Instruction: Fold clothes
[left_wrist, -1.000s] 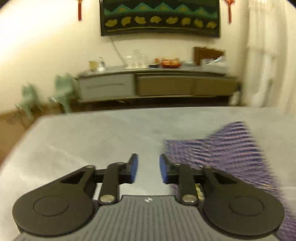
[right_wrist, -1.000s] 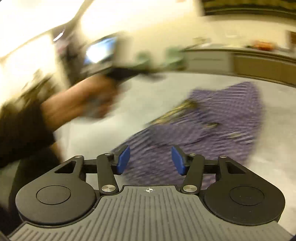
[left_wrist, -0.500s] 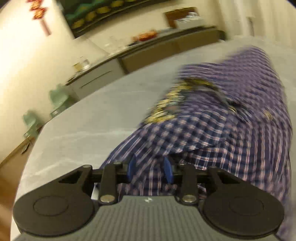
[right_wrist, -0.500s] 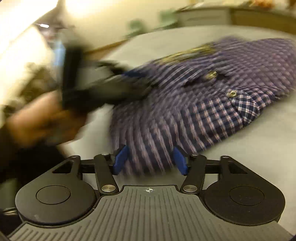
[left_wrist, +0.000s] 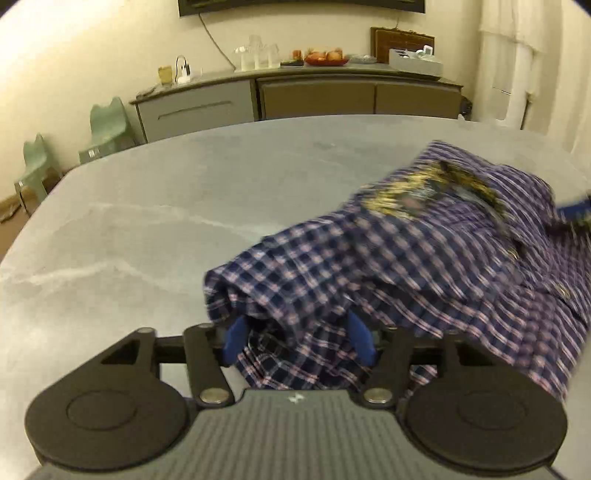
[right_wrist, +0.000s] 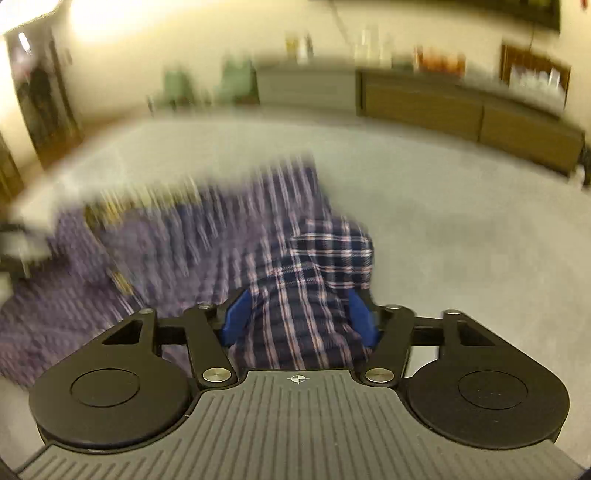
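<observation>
A purple-and-white checked shirt (left_wrist: 424, 240) lies crumpled on the grey table (left_wrist: 184, 192), with a gold-printed collar patch showing near its far side. My left gripper (left_wrist: 297, 338) is open, its blue pads spread wide on either side of a bunched edge of the cloth. In the right wrist view the shirt (right_wrist: 207, 236) is motion-blurred on the left. A folded end of it runs between the blue pads of my right gripper (right_wrist: 300, 321), which is also open. Both sets of fingers stand apart from the cloth's sides.
Beyond the table's far edge stands a long sideboard (left_wrist: 295, 96) carrying glasses and a fruit bowl. Two pale green chairs (left_wrist: 110, 125) sit at the left and a white curtain (left_wrist: 517, 62) hangs at the right. Bare table surface (right_wrist: 461, 229) stretches right of the shirt.
Both grippers have moved onto the shirt and cloth now lies between their pads. The left fingers have spread wider. The person's arm has left the right wrist view.
</observation>
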